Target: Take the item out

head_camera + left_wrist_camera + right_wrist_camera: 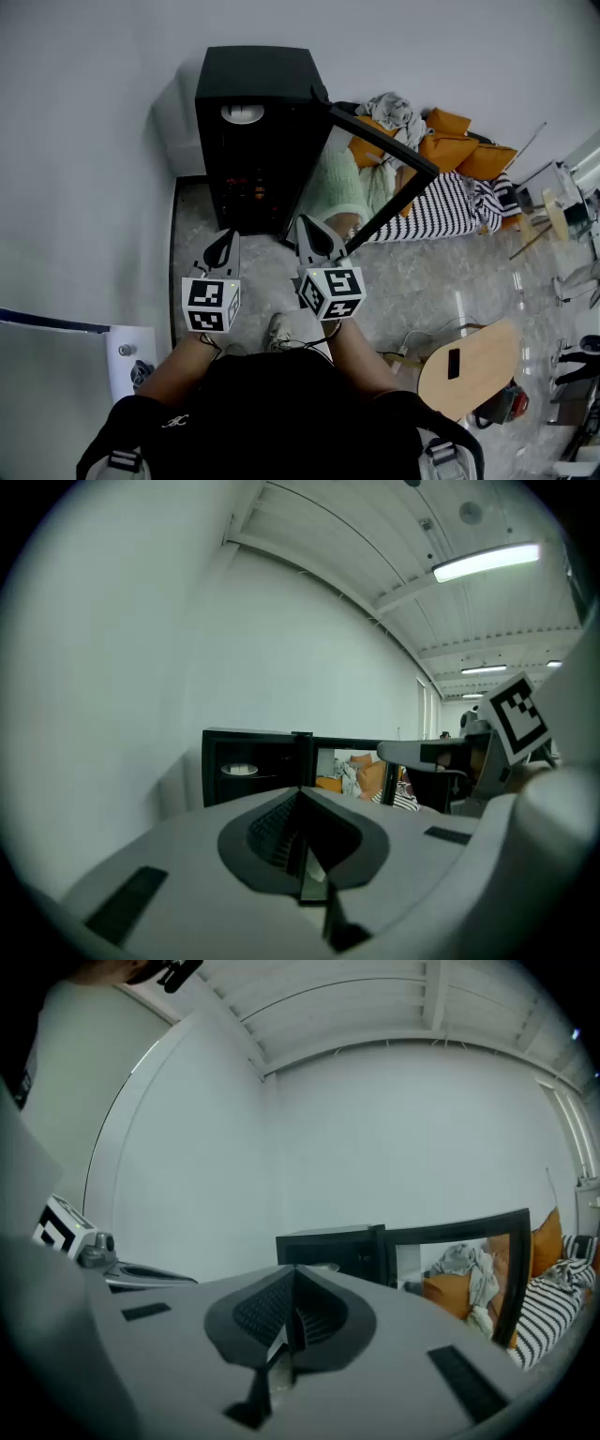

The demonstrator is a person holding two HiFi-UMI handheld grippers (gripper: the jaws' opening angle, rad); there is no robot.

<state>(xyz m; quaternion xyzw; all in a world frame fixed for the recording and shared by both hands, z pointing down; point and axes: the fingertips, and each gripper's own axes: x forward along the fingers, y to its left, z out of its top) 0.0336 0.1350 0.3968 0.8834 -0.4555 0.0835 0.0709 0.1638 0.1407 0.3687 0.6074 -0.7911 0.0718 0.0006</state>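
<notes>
**Head view.** Black cabinet [253, 131] on the floor against the white wall. Its glass door [384, 178] is swung open to the right. White round item [243, 113] lies inside, high up near the front, seemingly on an upper shelf; dish or lid cannot be told. Left gripper [225, 246] and right gripper [311, 236] are held side by side short of the opening and well apart from the item. Orange cushions [450, 141] and striped fabric [441, 206] lie beyond the door.

**Left gripper view.** Jaws together, nothing between them. The cabinet [253, 771] is ahead, with the item [241, 770] pale in the dark interior. The right gripper [441, 752] is alongside.

**Right gripper view.** Jaws together, nothing held. The cabinet [333, 1246] and door [459, 1251] are ahead.

**Handling note (judgement).** Removal has not begun.
- Part one gripper's jaws before entering the opening.
- Go in level, keeping clear of the door edge.
- Take the item by its rim and lift it only slightly off the shelf.
- Draw it straight out.
</notes>
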